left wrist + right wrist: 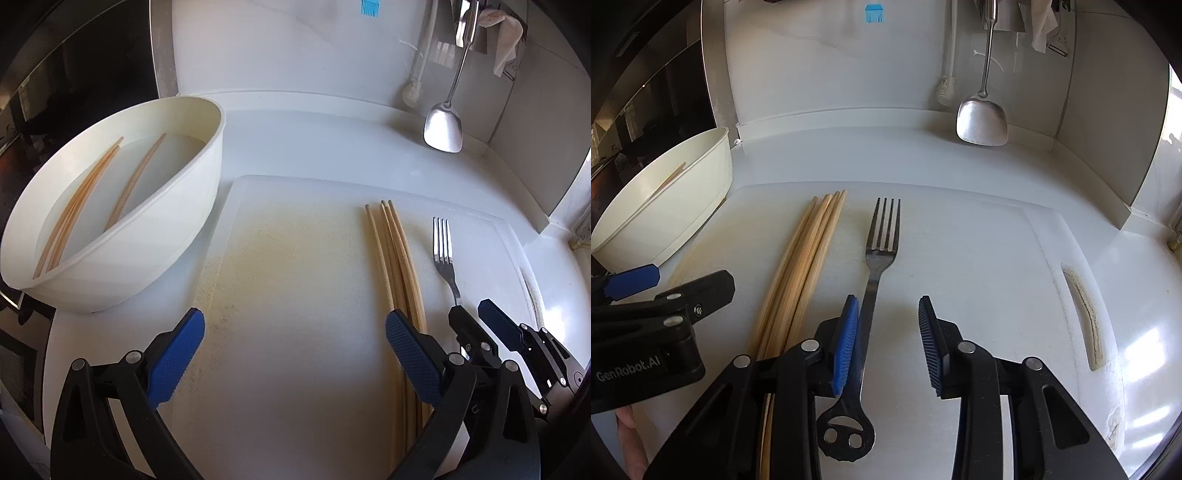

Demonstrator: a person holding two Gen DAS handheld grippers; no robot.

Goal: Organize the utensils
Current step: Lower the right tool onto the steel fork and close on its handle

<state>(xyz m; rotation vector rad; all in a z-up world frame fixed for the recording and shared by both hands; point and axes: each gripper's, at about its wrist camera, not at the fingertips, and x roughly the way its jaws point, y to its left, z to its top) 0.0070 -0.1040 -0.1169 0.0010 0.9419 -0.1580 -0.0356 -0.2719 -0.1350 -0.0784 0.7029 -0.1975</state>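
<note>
A bundle of wooden chopsticks (395, 258) (809, 258) lies lengthwise on the white cutting board (295, 240), and a steel fork (445, 258) (882, 236) lies just to its right. More chopsticks (81, 206) rest inside the white bowl (207, 177) at the left. My left gripper (295, 325) is open wide over the board, its right finger above the bundle's near end. My right gripper (888, 314) is open around the fork's handle; the handle runs beside its left pad (846, 343), and the right pad stands well apart from it.
A metal spatula (443, 125) (982, 122) and a white brush (413, 92) hang against the back wall. The counter's raised edge runs behind the board. The board's handle slot (1082, 317) is at the right. A dark appliance stands left of the bowl (665, 206).
</note>
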